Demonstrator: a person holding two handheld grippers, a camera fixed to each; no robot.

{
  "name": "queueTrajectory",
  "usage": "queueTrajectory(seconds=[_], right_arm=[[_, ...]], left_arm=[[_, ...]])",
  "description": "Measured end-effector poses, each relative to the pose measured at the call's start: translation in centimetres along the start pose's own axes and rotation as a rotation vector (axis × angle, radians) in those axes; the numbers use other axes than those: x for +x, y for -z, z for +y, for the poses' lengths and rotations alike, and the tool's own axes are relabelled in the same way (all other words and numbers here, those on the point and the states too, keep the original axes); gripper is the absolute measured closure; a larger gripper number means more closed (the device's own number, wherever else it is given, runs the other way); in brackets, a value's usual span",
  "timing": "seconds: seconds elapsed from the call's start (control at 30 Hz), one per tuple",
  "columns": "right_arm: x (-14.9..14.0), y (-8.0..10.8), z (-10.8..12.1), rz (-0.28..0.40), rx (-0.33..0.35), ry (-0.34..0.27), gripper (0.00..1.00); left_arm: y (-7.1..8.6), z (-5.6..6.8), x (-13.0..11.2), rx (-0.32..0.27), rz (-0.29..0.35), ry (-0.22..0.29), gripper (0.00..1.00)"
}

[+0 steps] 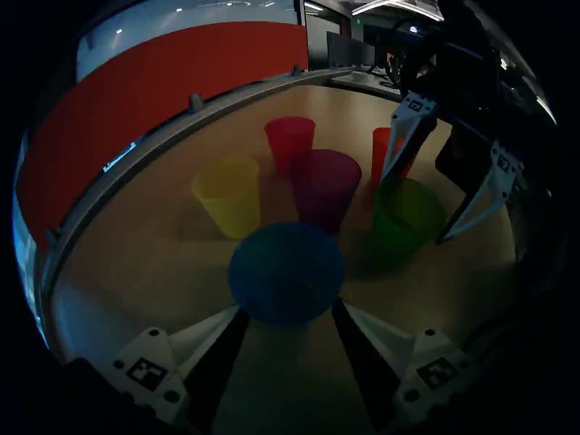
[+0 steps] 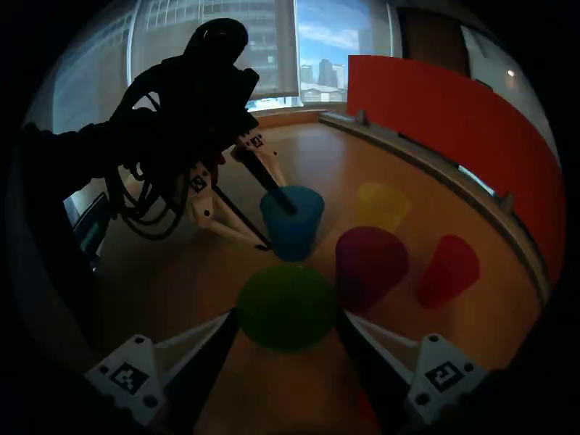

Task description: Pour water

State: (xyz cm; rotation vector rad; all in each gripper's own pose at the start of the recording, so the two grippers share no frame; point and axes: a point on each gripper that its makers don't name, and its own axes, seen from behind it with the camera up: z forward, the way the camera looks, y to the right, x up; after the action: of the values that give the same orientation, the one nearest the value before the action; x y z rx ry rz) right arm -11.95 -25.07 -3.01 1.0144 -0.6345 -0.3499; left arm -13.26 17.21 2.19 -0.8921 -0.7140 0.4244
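A blue cup point(image 1: 286, 272) stands on the wooden table point(image 1: 138, 254) between the fingers of my left gripper point(image 1: 288, 310), whose tips press its two sides. The right gripper view shows that left gripper point(image 2: 280, 229) at the blue cup point(image 2: 297, 225), held by a dark hand point(image 2: 181, 94). The green cup point(image 2: 286, 304) sits between the fingers of my right gripper point(image 2: 287, 314), and both tips touch it. From the left gripper view, the right gripper point(image 1: 412, 209) straddles the green cup point(image 1: 406, 217). Whether either cup holds water is too dark to tell.
A yellow cup point(image 1: 230, 194), a purple cup point(image 1: 326, 185) and a pink-red cup point(image 1: 290, 141) stand close behind the blue one, with an orange cup point(image 1: 378, 148) beyond. A raised table rim point(image 1: 181, 123) and a red wall panel point(image 1: 145, 80) bound the far side.
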Motion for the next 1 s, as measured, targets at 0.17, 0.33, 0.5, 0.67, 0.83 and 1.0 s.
queueTrajectory(seconds=[0.17, 0.33, 0.5, 0.67, 0.83, 1.0], right_arm=[[0.0, 0.8, -0.2, 0.003, -0.009, 0.005, 0.0], [0.1, 1.9, -0.4, 0.012, -0.023, 0.016, 0.01], [0.3, 3.3, -0.8, 0.026, -0.04, 0.023, 0.0], [0.5, 4.7, -1.0, 0.054, -0.07, 0.027, 0.0], [0.8, 6.1, -1.1, 0.096, -0.107, 0.013, 0.0], [0.9, 7.4, -1.0, 0.146, -0.144, -0.014, 0.01]], left_arm=[[0.8, -0.1, -0.3, 0.017, 0.001, 0.002, 0.18], [1.9, 0.1, -0.7, 0.027, 0.009, 0.023, 0.18], [3.1, 0.2, -0.8, 0.052, 0.019, 0.036, 0.18], [4.5, 0.4, -0.6, 0.076, 0.042, 0.052, 0.18], [5.8, 0.4, -0.5, 0.11, 0.072, 0.081, 0.18], [7.3, 0.2, -0.2, 0.157, 0.108, 0.109, 0.18]])
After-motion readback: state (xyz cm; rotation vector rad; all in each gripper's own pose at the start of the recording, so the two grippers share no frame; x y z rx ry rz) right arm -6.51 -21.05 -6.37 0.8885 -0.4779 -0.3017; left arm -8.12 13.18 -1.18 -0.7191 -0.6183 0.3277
